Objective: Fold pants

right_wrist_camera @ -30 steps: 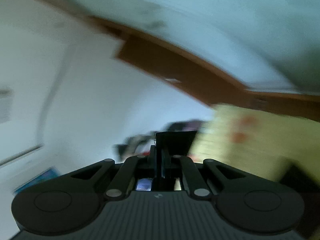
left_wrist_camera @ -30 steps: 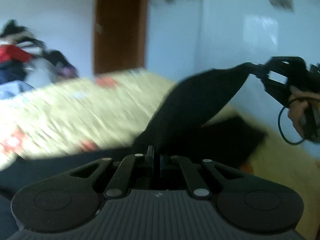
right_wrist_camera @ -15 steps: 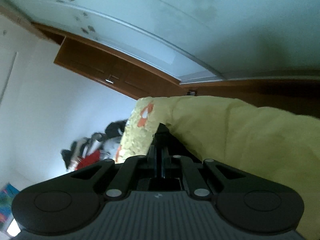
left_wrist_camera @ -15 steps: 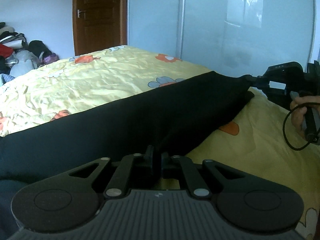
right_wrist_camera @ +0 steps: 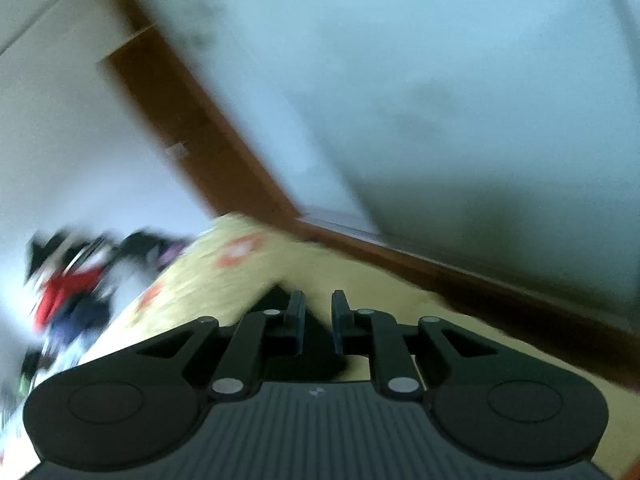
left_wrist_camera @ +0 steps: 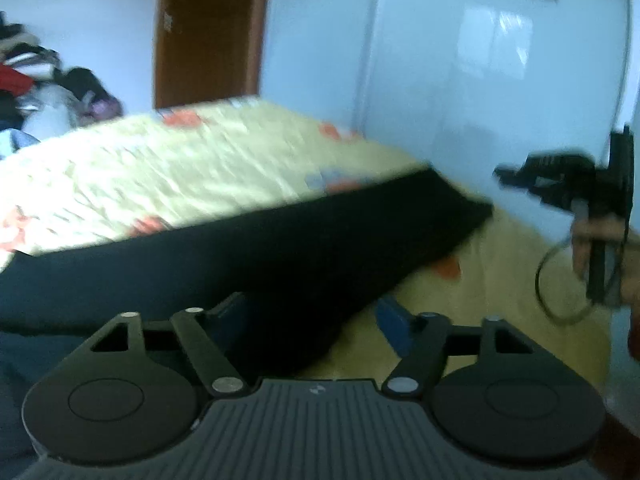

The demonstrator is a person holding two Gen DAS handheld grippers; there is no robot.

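Both tongs have just been opening: the left tongs (left_wrist_camera: 316,320) stand wide, the right tongs (right_wrist_camera: 316,322) slightly apart. The black pants (left_wrist_camera: 280,248), released, lie folded on the bed (left_wrist_camera: 160,168) just ahead.

bed (left_wrist_camera: 168,176): yellow floral sheet | on it: black pants (left_wrist_camera: 256,252), folded, laid flat

Pants (left_wrist_camera: 256,256): plain black
Bedsheet (left_wrist_camera: 192,168): pale yellow — orange and blue flower prints
Door (left_wrist_camera: 208,32): reddish brown
Clothes pile (right_wrist_camera: 68,296): red, navy, black — blurred
Gripper pads (left_wrist_camera: 394,320): blue
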